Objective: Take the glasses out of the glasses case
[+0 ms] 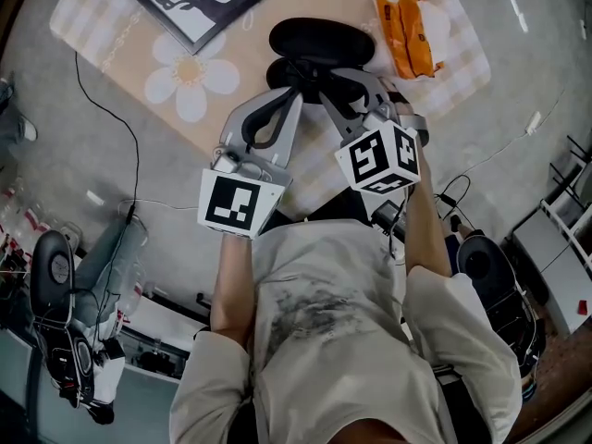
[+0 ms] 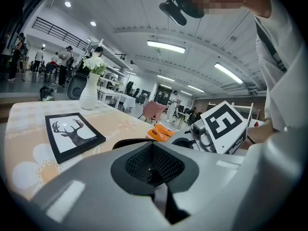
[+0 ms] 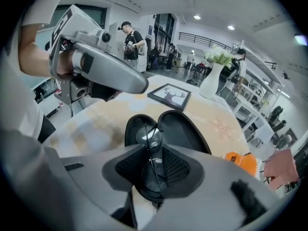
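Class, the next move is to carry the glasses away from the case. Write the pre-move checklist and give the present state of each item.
1. Glasses case lid open: ok.
2. Right gripper shut on the glasses: ok, the frame sits between its pads.
3. Glasses fully clear of the case: cannot tell, one lens overlaps the case in the right gripper view.
4. Left gripper steadying the case: not ok, its jaws are together on nothing, raised off the table.
5. Bare table beside the case for setting down: ok.
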